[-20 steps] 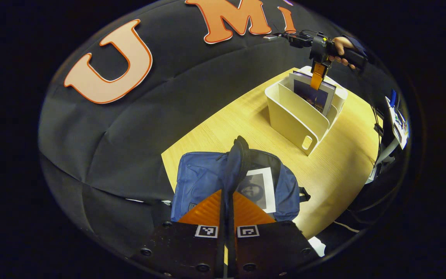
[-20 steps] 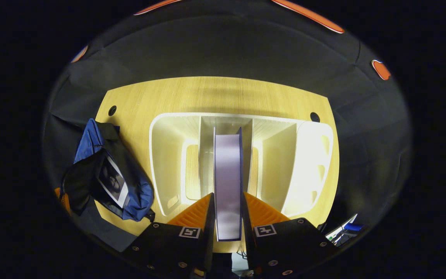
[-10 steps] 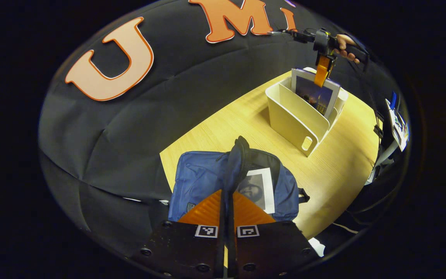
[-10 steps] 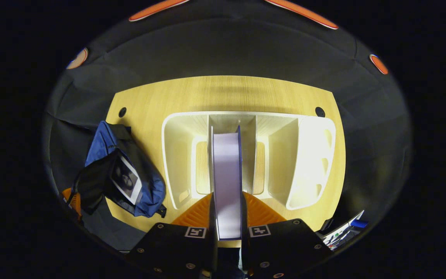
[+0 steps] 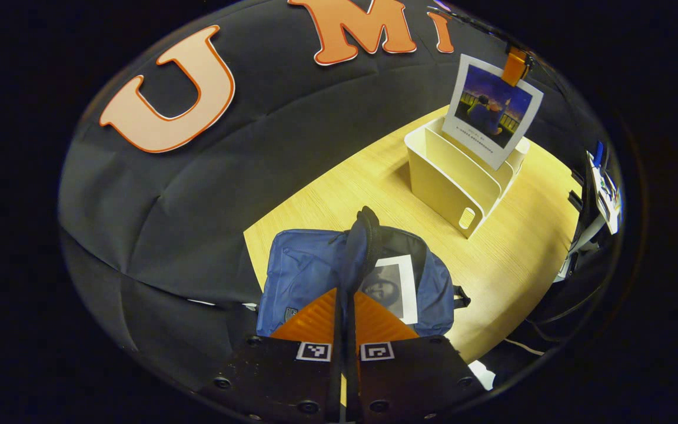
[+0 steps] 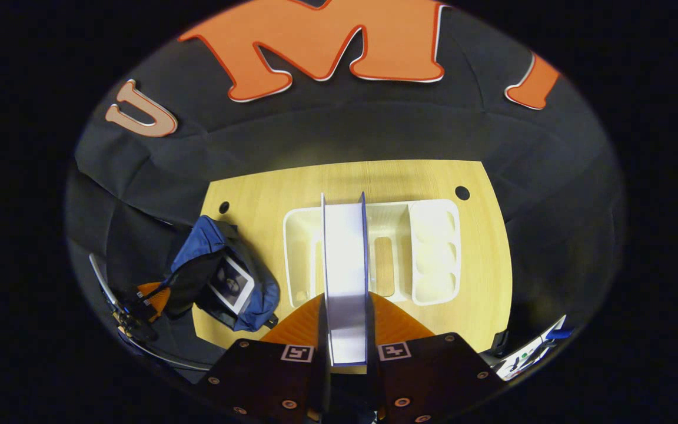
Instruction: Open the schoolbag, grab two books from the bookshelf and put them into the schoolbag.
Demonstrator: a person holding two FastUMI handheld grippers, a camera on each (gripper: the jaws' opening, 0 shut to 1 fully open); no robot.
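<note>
The right tongs point(image 6: 345, 330) have gone up, and the book point(image 5: 491, 109) they pinch is now lifted clear above the white bookshelf point(image 5: 454, 174); a second ago the book was still down between the shelf walls. In the left gripper view, the left tongs point(image 5: 345, 318) sit at the bottom with their orange fingers point(image 5: 309, 321) pressed together on the dark edge of the blue schoolbag point(image 5: 306, 271), holding the bag's mouth up. Just past those fingers, a second book point(image 5: 395, 285) with a grey picture lies inside the open bag. Farther off and to the right stands the shelf on the yellow table point(image 5: 527, 247). Above it hangs the lifted book, held at its top edge. It hangs a little tilted, with its long side running up and down and its cover facing the left tongs. The cover has a dark blue picture and a small line of writing, too small to read.

In the right gripper view the bag lies to the left of the right tongs, the book's white page edge runs straight away between the fingers, and the shelf sits below it.
</note>
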